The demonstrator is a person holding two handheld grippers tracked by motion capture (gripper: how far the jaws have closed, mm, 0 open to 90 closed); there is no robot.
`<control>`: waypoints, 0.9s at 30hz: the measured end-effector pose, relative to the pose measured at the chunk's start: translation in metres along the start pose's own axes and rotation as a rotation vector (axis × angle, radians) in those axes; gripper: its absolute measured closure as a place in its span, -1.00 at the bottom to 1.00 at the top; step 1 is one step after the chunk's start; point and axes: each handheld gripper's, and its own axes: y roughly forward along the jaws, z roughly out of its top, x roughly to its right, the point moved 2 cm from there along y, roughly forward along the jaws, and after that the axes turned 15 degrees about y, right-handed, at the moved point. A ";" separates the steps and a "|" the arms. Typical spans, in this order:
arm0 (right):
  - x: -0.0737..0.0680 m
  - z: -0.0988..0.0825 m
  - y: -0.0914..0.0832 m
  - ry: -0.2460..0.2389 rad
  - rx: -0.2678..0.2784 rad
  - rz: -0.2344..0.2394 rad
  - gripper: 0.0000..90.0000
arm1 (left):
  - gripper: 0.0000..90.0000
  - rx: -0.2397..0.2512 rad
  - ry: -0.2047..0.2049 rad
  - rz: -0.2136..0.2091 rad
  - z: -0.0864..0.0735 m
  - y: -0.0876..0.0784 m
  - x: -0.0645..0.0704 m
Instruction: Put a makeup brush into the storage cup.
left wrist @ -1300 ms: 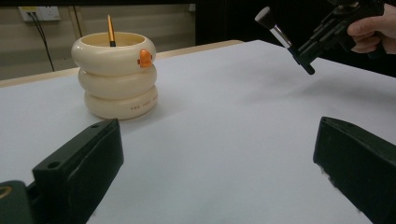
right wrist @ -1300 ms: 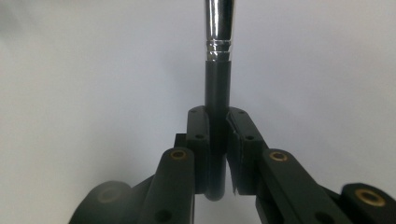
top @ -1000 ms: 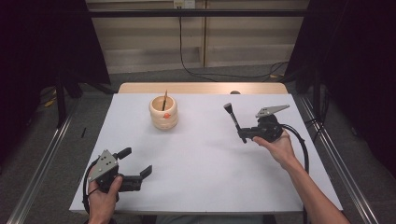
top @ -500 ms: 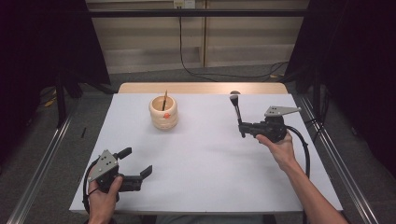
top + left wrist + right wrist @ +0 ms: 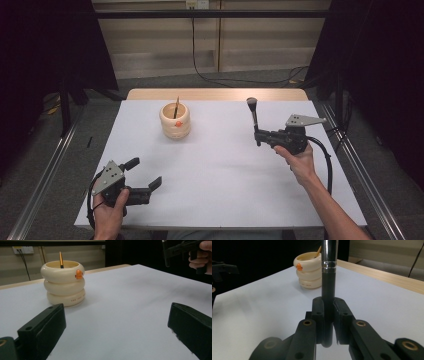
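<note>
My right gripper point(image 5: 258, 136) is shut on a black makeup brush point(image 5: 254, 116), holding it upright above the right half of the white table point(image 5: 220, 175), bristle head on top. In the right gripper view the brush handle point(image 5: 328, 277) stands clamped between the two jaws. A cream ringed holder point(image 5: 175, 120) with a small orange mark stands at the back middle-left, with a thin orange-handled brush point(image 5: 176, 106) sticking out of it. My left gripper point(image 5: 145, 176) rests open at the front left corner, nothing between its jaws. The holder point(image 5: 64, 282) lies ahead of it in the left gripper view.
The table's wooden far edge point(image 5: 215, 94) runs behind the holder. Metal floor rails point(image 5: 45, 170) flank the table on both sides. Cables point(image 5: 210, 75) lie on the floor beyond the far edge.
My right hand has carried the brush toward the far side and turned it from tilted to nearly upright. The left gripper has stayed put.
</note>
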 end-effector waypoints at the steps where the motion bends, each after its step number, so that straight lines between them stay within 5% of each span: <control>1: -0.002 0.000 0.000 -0.001 0.003 0.004 0.78 | -0.96 -0.002 0.001 -0.001 0.000 0.000 0.000; 27: -0.038 -0.009 0.011 -0.037 -0.017 0.114 0.78 | -0.96 0.028 0.036 -0.072 0.021 0.028 0.010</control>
